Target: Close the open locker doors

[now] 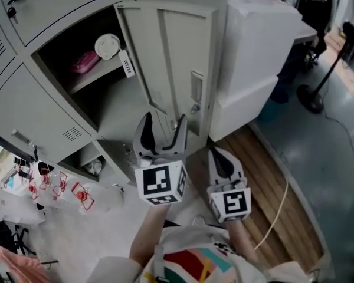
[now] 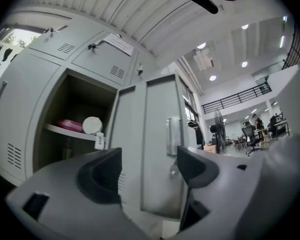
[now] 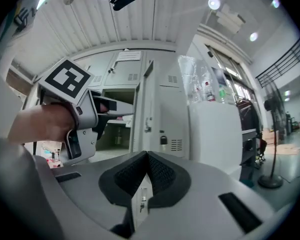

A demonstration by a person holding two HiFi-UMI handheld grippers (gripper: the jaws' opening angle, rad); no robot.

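Left claw [image 1: 163, 128] jaws apart, held forward; right claw [image 1: 219, 161] jaws together, just beside.

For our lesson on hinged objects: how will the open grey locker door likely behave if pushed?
The locker door looks like a thin, flat metal panel, so it probably stays stiff and swings rather than bending. It seems light for its size, so a gentle push near the latch should probably move it.
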